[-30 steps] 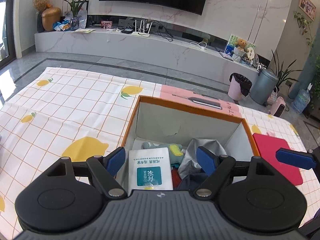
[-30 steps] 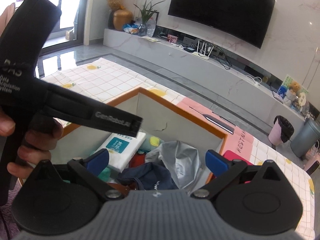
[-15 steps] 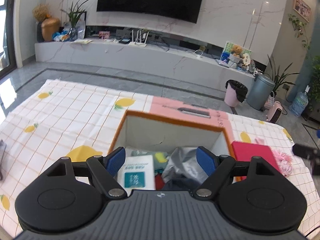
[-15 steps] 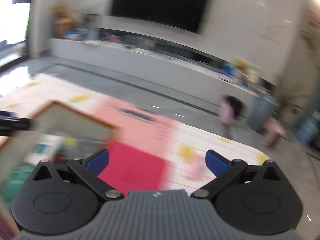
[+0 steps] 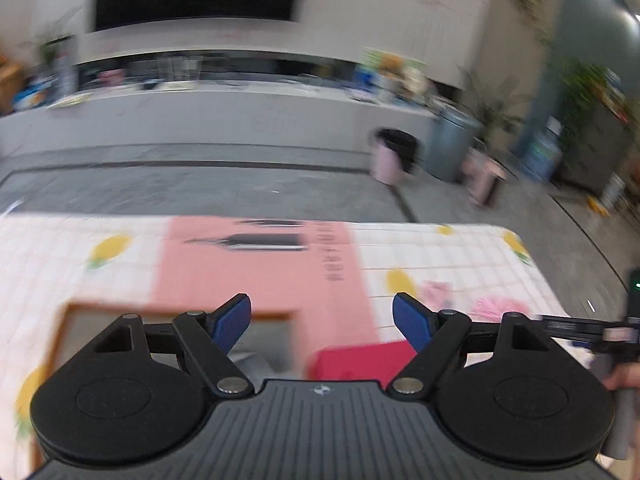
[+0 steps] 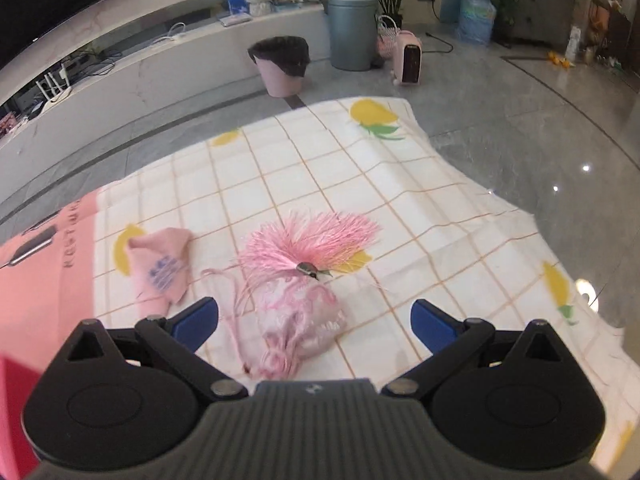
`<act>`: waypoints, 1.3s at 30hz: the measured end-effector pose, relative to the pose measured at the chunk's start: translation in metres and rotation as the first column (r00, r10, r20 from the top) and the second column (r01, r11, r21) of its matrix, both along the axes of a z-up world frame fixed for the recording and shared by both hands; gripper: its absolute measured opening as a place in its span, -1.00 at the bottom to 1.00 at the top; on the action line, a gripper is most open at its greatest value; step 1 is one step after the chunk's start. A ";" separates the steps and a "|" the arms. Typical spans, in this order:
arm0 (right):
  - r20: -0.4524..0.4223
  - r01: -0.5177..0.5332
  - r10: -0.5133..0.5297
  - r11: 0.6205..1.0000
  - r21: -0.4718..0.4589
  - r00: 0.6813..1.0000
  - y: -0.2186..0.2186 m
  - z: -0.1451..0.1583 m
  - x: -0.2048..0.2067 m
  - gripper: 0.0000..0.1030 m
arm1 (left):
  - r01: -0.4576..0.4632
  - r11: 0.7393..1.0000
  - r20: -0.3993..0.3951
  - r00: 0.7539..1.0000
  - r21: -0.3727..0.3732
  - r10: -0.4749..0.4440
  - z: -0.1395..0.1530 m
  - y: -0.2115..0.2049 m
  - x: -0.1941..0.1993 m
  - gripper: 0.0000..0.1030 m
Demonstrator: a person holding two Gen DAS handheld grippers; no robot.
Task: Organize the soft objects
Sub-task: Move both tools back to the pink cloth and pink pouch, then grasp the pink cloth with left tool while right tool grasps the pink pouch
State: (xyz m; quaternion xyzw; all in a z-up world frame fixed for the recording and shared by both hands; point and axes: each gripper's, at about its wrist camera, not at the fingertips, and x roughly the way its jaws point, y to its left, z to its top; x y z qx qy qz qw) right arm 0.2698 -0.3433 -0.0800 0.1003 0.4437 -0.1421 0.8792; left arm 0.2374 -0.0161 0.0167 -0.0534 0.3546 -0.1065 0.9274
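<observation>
In the right wrist view my right gripper (image 6: 314,320) stands open just above a pink drawstring pouch (image 6: 298,320), whose pink tassel (image 6: 312,242) fans out beyond it. A small pink cloth (image 6: 160,268) lies to the pouch's left. My left gripper (image 5: 322,320) is open and holds nothing; that view is blurred. Below its left finger shows the orange-rimmed cardboard box (image 5: 176,312) with grey fabric (image 5: 246,360) inside. A red flat item (image 5: 360,360) lies to the right of the box. The tassel (image 5: 500,306) shows at the right too, beside the other gripper's handle (image 5: 580,326).
Everything lies on a lemon-print checked sheet (image 6: 360,184) with a pink panel (image 5: 256,256) on it. The sheet's far edge drops to grey floor. A pink bin (image 6: 282,66), a grey bin (image 6: 352,30) and a small heater (image 6: 410,58) stand beyond.
My right gripper has swung right, away from the box, and now hangs over the pink pouch and tassel. My left gripper has also turned right and lifted; the box has slid to its lower left.
</observation>
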 end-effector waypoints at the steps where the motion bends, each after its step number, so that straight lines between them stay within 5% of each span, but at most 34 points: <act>1: -0.010 -0.003 0.002 1.000 -0.007 1.000 -0.001 -0.007 0.008 0.94 | 0.049 0.999 -0.006 0.999 0.010 -0.049 -0.001 -0.013 0.010 0.84; 5: -0.048 -0.073 0.069 0.995 -0.075 0.996 0.012 -0.022 0.029 0.93 | 0.229 0.973 -0.038 0.973 0.034 -0.228 -0.008 -0.065 0.051 0.84; 12: -0.066 -0.138 0.132 0.985 -0.100 0.989 0.017 -0.029 0.035 0.83 | 0.393 0.919 -0.167 0.908 0.021 -0.384 -0.038 -0.131 0.107 0.84; 18: -0.092 -0.135 0.133 0.990 -0.025 0.987 0.012 -0.043 0.043 0.74 | 0.446 0.894 -0.246 0.872 0.039 -0.424 -0.076 -0.160 0.133 0.84; 25: -0.155 -0.097 0.085 0.993 -0.068 0.984 0.006 -0.057 0.048 0.62 | 0.482 0.875 -0.305 0.840 0.039 -0.449 -0.106 -0.173 0.152 0.83; 29: -0.154 -0.082 0.070 0.994 -0.074 0.986 0.000 -0.058 0.047 0.58 | 0.474 0.881 -0.353 0.822 -0.011 -0.447 -0.111 -0.175 0.165 0.79; 33: -0.166 -0.074 0.061 0.994 -0.075 0.984 -0.002 -0.063 0.049 0.57 | 0.456 0.886 -0.390 0.834 0.089 -0.390 -0.118 -0.186 0.173 0.79; 39: -0.161 -0.085 0.072 0.994 -0.071 0.984 -0.003 -0.063 0.050 0.58 | 0.423 0.902 -0.475 0.813 0.086 -0.336 -0.138 -0.195 0.189 0.73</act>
